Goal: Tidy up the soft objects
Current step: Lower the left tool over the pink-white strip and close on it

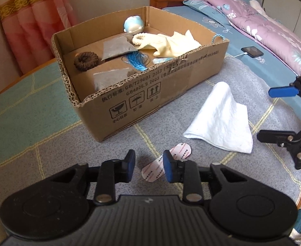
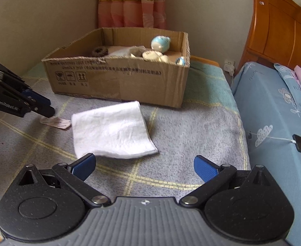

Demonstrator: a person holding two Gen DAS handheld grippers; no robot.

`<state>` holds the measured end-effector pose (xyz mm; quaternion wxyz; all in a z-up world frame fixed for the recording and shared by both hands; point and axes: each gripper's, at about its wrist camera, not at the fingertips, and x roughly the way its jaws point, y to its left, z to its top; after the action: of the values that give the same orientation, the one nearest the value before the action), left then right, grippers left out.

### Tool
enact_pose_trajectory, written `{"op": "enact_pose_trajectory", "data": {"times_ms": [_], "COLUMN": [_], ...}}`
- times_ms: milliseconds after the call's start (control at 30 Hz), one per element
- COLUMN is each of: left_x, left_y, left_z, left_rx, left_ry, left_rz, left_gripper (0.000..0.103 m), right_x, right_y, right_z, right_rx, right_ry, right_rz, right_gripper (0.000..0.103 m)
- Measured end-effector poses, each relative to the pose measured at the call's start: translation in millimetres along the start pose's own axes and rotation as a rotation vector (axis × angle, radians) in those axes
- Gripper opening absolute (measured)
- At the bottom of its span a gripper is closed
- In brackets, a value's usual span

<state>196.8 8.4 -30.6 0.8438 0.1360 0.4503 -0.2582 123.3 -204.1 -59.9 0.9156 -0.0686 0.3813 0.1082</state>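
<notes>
A folded white cloth [image 2: 111,130] lies flat on the grey blanket; pink-printed pads [image 1: 164,165] just beside it.

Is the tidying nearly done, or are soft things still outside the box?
Mostly done: the cardboard box already holds the brown scrunchie, blue cord and cream cloth. Nothing is held. The left hand-held gripper hangs open over the pink patch; the right hand-held gripper is open too. Left: that patch and the white towel.

Left gripper [image 1: 149,167] and right gripper [image 2: 144,167]: black speckled linkage arms on round hubs, silver pivot screws, blue ribbed pads, grey ridged centre plate (white lettering along one arm).
</notes>
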Motion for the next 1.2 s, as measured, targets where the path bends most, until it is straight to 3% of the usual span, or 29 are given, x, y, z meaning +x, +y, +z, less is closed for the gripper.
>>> {"op": "enact_pose_trajectory", "data": {"times_ms": [133, 233, 333, 600, 800, 1100, 1200], "left_x": [-5.6, -7.1, -1.5, 12.8, 22.4, 24.1, 24.0], "left_y": [-2.1, -8.3, -12.9, -3.5, -16.1, -43.8, -52.0], "left_z": [-6.0, -11.2, -11.0, 3.7, 16.3, 23.3, 20.3], "left_rx": [-0.006, 0.036, 0.071, 0.094, 0.236, 0.387, 0.429], "left_ry": [-0.007, -0.006, 0.029, 0.078, 0.191, 0.393, 0.410], "left_rz": [0.013, 0.004, 0.005, -0.075, -0.138, -0.222, -0.195], "left_gripper": [0.033, 0.043, 0.043, 0.047, 0.066, 0.066, 0.061], "right_x": [-9.4, -13.9, -13.1, -9.5, -8.3, -5.2, -4.6], "right_y": [6.0, 11.2, 15.9, 11.1, -1.3, -18.6, -25.2], "right_z": [5.4, 8.7, 11.4, 6.3, 3.4, -4.3, -6.0], "right_rx": [-0.028, -0.058, -0.075, -0.029, 0.020, 0.101, 0.125], "right_ry": [-0.032, -0.053, -0.057, -0.054, -0.058, -0.062, -0.060], "right_rz": [0.022, 0.050, 0.053, 0.089, 0.101, 0.130, 0.136], "right_gripper": [0.103, 0.103, 0.103, 0.103, 0.103, 0.103, 0.103]}}
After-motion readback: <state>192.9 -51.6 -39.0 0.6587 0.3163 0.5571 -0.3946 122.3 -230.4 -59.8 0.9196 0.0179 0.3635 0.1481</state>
